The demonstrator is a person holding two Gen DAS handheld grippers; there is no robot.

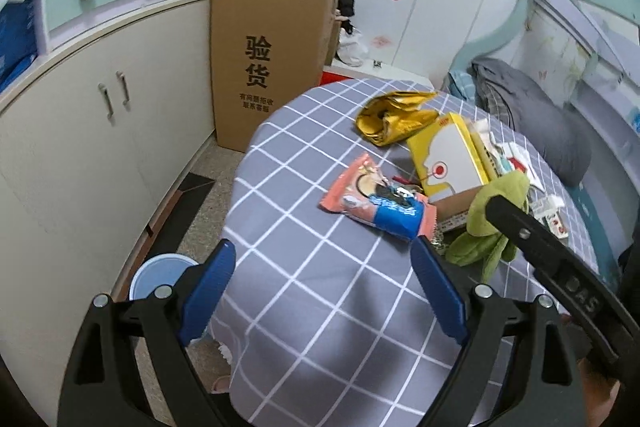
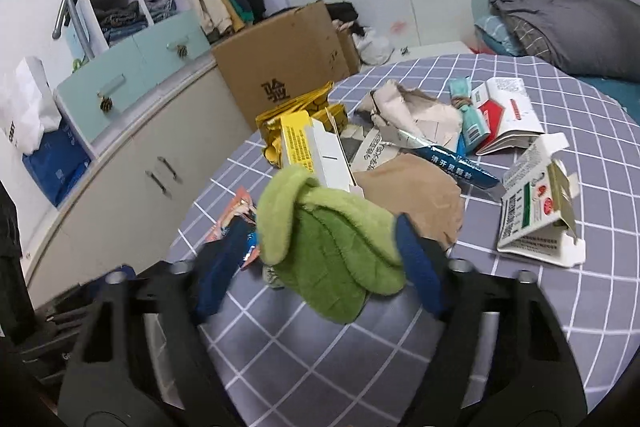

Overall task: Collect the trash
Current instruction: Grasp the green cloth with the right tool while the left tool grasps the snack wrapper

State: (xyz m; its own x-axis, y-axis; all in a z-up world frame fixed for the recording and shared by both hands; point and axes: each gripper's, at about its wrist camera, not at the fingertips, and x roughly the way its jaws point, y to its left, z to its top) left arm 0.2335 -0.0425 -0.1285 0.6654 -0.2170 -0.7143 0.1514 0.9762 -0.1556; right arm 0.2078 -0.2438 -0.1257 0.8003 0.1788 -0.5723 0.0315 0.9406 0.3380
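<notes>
My left gripper (image 1: 324, 267) is open and empty above the checked tablecloth (image 1: 320, 327), just short of a pink and blue snack wrapper (image 1: 376, 205). My right gripper (image 2: 324, 239) is shut on a green cloth (image 2: 328, 247) and holds it above the table; the cloth also shows in the left wrist view (image 1: 492, 223). Trash lies beyond: a gold foil bag (image 1: 394, 117), a yellow and white box (image 1: 448, 157), crumpled paper (image 2: 416, 111), a blue tube (image 2: 452, 159) and flattened white cartons (image 2: 536, 211).
A blue bin (image 1: 160, 275) stands on the floor left of the table. A tall cardboard box (image 1: 268, 59) and white cabinets (image 1: 92, 131) stand at the left. A bed with grey bedding (image 2: 568, 27) is at the right.
</notes>
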